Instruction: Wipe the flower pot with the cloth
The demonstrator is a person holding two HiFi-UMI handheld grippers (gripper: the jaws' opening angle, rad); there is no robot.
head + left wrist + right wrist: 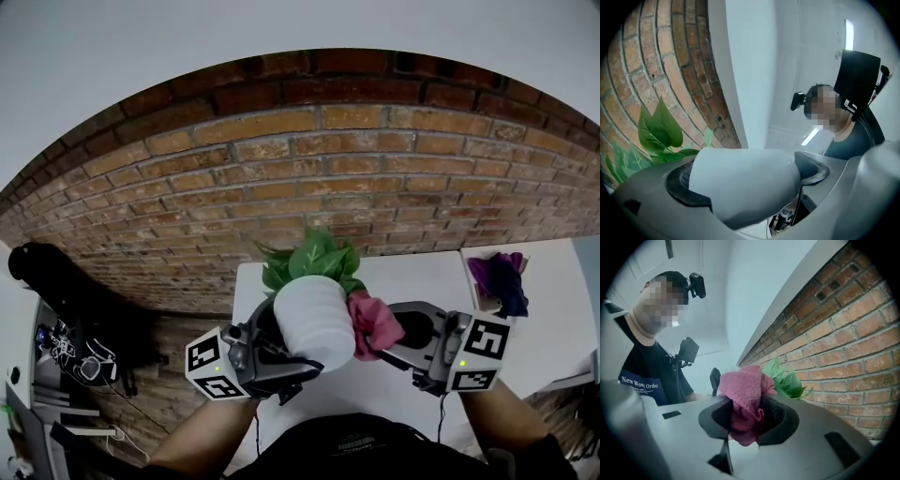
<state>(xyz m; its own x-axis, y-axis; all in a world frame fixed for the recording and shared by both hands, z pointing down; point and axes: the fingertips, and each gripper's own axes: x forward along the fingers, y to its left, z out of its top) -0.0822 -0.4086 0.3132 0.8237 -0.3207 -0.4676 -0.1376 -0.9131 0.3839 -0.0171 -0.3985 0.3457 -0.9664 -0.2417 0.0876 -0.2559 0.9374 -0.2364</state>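
Note:
A white flower pot (312, 321) with a green leafy plant (311, 260) is lifted off the white table (422, 272), tilted. My left gripper (281, 352) is shut on the pot, whose white body (745, 183) fills the space between the jaws in the left gripper view. My right gripper (389, 337) is shut on a bunched pink cloth (372, 324), and the cloth presses against the pot's right side. In the right gripper view the pink cloth (745, 397) bulges out between the dark pads, with green leaves (787, 380) just behind it.
A brick wall (309, 159) runs behind the table. At the table's right end lies a pile of purple cloth (502, 278). Dark equipment and cables (70, 347) stand on the floor at the left. The person holding the grippers shows in both gripper views.

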